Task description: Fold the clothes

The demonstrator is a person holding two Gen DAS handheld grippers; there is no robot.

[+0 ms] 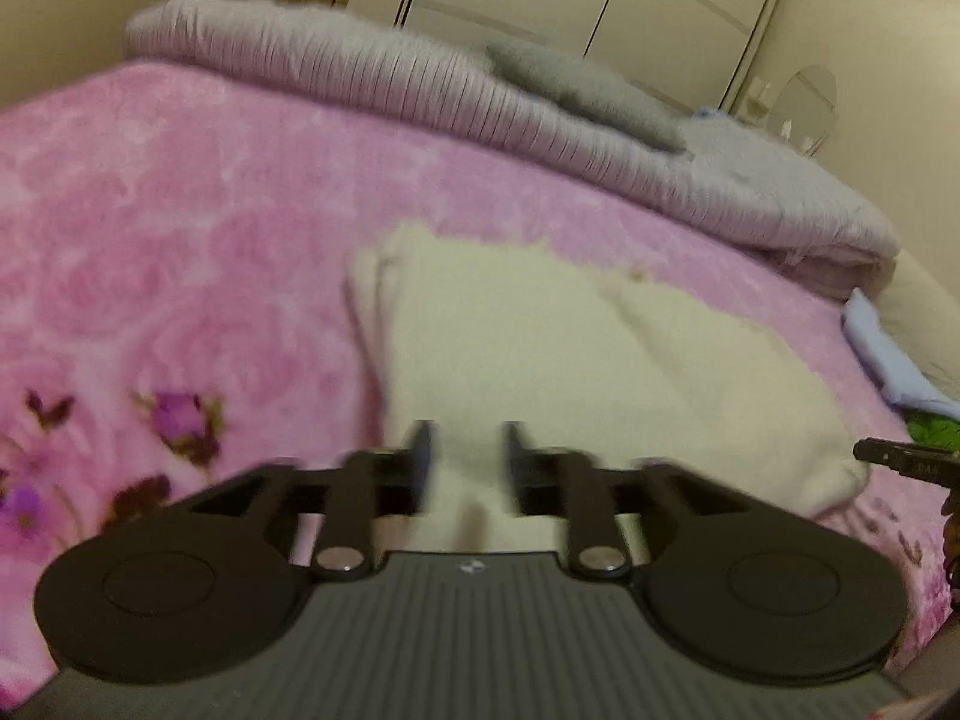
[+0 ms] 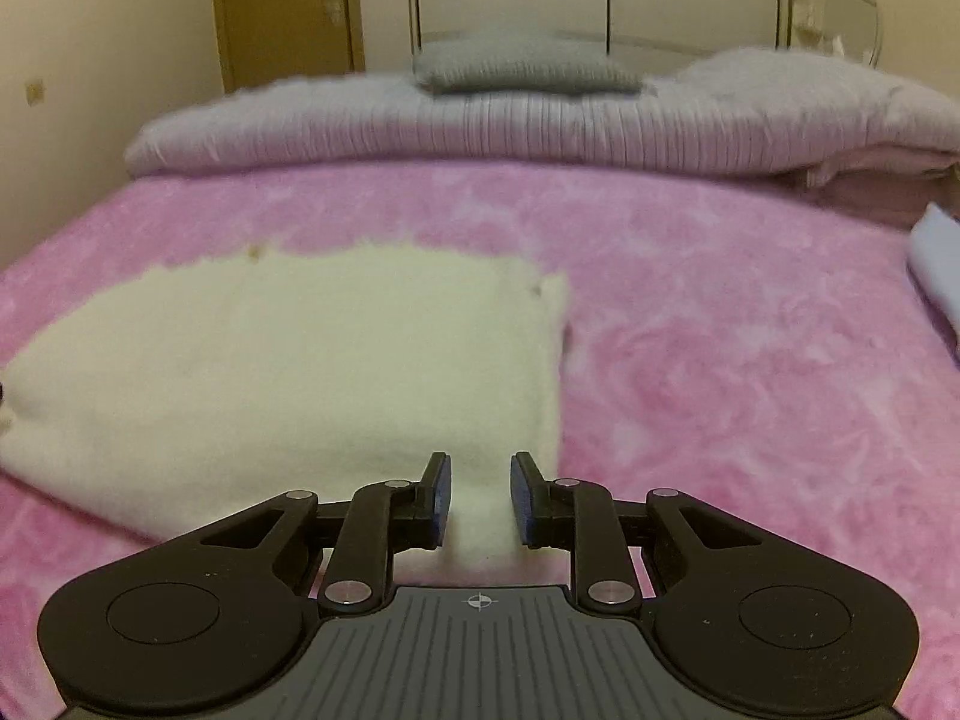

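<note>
A cream fleece garment [image 1: 540, 348] lies folded into a rough rectangle on the pink floral blanket [image 1: 180, 210]. In the left wrist view my left gripper [image 1: 467, 456] hovers over its near edge. The jaws stand apart, the cream cloth shows in the gap, and neither pad presses on it. In the right wrist view the same garment [image 2: 300, 372] fills the left half. My right gripper [image 2: 480, 498] is over its near right corner, jaws a little apart with cloth visible below them, not pinched. The picture is motion-blurred.
A folded lilac quilt [image 2: 480, 126] lies across the far side of the bed with a grey knitted piece [image 2: 522, 69] on top. A light blue cloth [image 2: 936, 270] sits at the right edge. Wardrobe doors and walls stand behind the bed.
</note>
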